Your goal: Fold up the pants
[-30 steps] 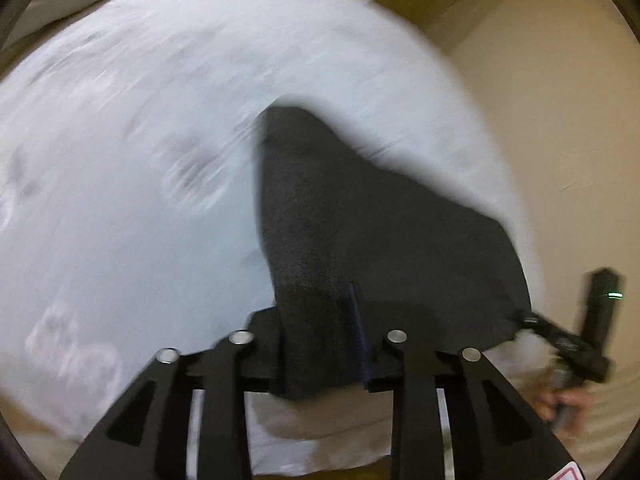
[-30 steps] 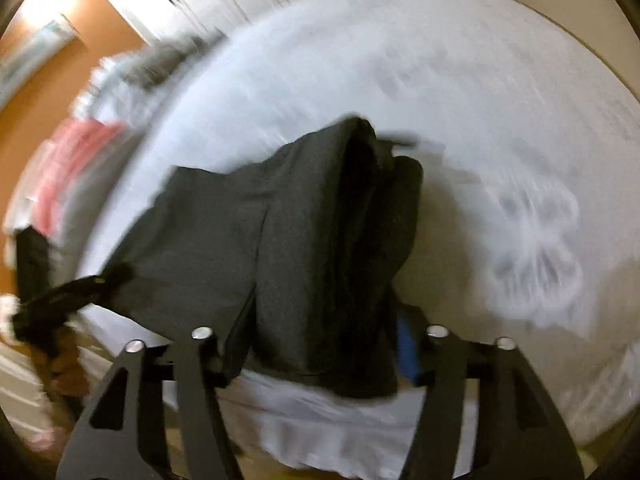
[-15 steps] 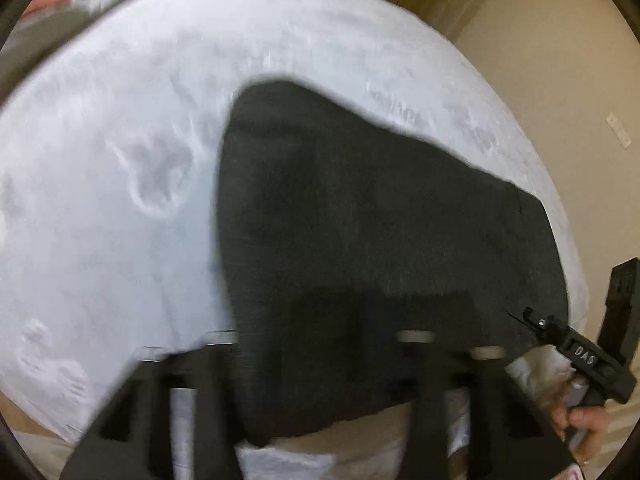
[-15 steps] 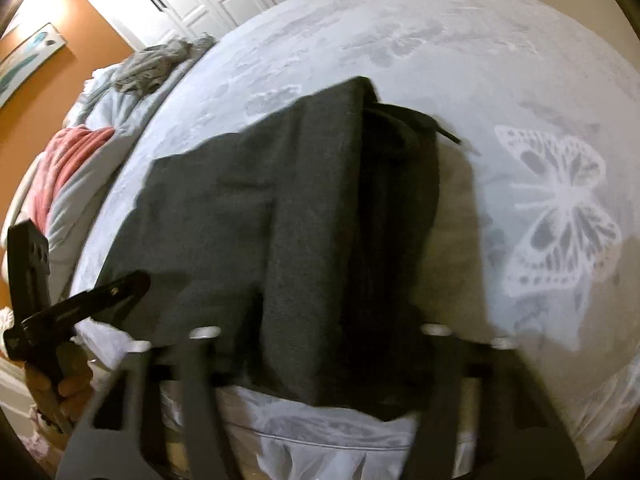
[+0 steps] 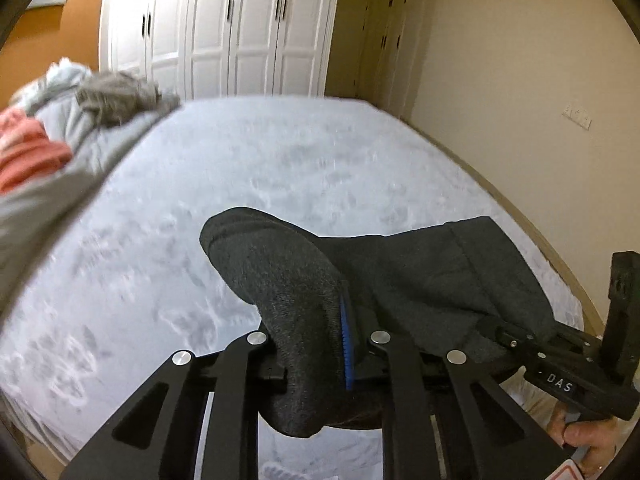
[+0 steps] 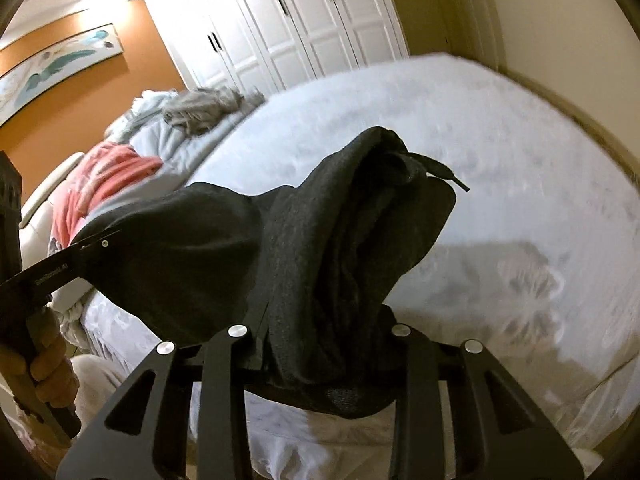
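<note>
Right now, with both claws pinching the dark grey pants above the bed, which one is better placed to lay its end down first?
Probably the right claw: its bunched waistband end of the dark grey knit pants hangs over bare white bedspread. The left claw is closing too.

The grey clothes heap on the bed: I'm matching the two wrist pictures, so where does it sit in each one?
Left wrist view: the grey clothes heap lies at the upper left, on the bed's far edge.
Right wrist view: it sits left of centre, near the top, past the dark pants.
Shared landmark: the white wardrobe doors stand right behind it in both.
</note>
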{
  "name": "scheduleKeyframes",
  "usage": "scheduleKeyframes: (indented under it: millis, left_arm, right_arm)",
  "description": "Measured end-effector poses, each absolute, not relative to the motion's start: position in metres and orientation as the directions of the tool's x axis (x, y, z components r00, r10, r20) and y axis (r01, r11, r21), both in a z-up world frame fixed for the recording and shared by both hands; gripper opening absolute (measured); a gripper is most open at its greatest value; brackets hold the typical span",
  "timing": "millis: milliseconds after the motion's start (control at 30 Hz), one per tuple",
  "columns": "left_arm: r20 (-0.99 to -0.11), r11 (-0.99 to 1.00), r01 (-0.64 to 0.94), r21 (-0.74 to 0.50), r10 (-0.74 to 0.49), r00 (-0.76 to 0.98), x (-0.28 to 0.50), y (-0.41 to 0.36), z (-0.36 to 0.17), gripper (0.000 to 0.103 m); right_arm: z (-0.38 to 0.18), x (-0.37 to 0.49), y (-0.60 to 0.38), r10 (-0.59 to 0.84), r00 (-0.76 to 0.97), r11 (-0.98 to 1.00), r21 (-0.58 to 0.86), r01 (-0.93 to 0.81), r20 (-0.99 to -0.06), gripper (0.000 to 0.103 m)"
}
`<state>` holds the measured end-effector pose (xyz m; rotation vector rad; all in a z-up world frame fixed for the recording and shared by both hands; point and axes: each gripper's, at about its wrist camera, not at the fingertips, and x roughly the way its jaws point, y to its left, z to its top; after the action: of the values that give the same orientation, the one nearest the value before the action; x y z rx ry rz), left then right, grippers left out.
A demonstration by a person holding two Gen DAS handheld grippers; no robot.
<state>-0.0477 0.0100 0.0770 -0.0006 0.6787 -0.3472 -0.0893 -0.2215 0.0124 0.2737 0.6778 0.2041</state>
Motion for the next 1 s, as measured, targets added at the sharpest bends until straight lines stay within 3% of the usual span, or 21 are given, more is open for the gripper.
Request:
scheduleKeyframes:
  millis: [300, 600, 1000]
  left_arm:
    - [-0.483, 0.935, 0.343, -0.088, -0.341, 0.807, -0.068, 0.022, 0.152, 0.013]
    - [-0.24, 0.916, 0.397, -0.056, -0.398, 0.885, -0.106, 0.038, 0.243, 0.014]
    - [-0.048, 0.921, 0.388, -0.025, -0.389, 0.92, -0.074, 0.037, 0.298, 0.015]
  right_arm:
    - [0.082, -0.102, -0.221, 0.278, 0.852, 0.943, 0.296, -0.153, -0.444, 0.03]
    - [0.17, -0.122, -0.238, 0.335, 0.919, 0.918, 0.29, -0.269, -0.21, 0.031]
    - [0.238, -0.076, -0.241, 0.355, 0.935, 0.916, 0.206, -0.345, -0.009, 0.031]
